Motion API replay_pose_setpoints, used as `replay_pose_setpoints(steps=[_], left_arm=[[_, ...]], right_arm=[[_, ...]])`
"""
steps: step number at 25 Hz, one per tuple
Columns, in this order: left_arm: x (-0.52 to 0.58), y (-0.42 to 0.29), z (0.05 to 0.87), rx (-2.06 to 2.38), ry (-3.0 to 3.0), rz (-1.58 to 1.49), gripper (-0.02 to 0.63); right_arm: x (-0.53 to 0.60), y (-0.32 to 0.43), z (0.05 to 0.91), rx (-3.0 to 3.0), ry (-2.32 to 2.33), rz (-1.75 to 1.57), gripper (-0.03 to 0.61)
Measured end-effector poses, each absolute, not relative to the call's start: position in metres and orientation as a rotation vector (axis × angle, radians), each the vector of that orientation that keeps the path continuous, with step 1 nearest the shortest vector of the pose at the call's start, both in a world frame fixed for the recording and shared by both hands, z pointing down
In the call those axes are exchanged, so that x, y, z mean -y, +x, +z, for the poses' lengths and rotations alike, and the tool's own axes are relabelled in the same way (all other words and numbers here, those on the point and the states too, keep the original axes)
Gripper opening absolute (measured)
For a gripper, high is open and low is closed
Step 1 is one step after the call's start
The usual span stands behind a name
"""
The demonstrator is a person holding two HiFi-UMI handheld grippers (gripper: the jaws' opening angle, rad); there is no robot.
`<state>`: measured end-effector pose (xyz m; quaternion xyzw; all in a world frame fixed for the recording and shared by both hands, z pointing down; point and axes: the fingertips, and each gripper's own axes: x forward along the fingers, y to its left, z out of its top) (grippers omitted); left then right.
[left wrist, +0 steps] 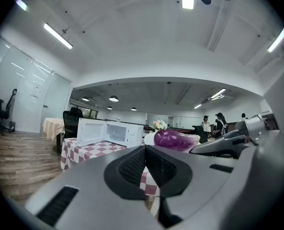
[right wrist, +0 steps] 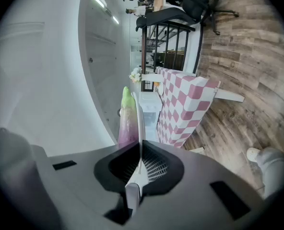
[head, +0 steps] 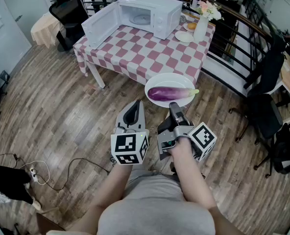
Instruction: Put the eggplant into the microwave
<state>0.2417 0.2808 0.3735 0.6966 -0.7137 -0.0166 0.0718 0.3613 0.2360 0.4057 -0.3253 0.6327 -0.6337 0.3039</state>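
Presently the eggplant (head: pixel 170 93) lies loose on a white plate (head: pixel 157 80), carried at the near edge of the checked table (head: pixel 135 53) and well apart from the microwave (head: pixel 155 11), whose door stands open. The right gripper (head: pixel 174 106) is clamped on the plate's near rim only. Principal risk: a single-edge pinch on a thin rim lets the plate pivot or sag, and the rounded eggplant would roll off on any tilt or jolt. Secondary risk: the plate clipping the table edge on approach. The right hand reaches forward, level, rolled so its jaws pinch the rim from above and below. The left gripper (head: pixel 132 112) sits beside it, level, jaws pressed together on nothing.
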Motion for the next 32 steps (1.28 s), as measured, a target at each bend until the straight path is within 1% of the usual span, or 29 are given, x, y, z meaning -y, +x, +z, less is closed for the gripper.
replay_pose_setpoints(steps=[13,32], left_arm=[[-0.246,0.212,0.370,2.122,2.145,-0.024,0.003],[-0.172,0.125,0.366,2.076,2.167,-0.024,0.003]], right_arm=[[-0.205,0.328,0.401,-1.678,-0.880,-1.644,0.037],[-0.139,0.245,0.406,-1.660,-0.927,-1.655,0.037]])
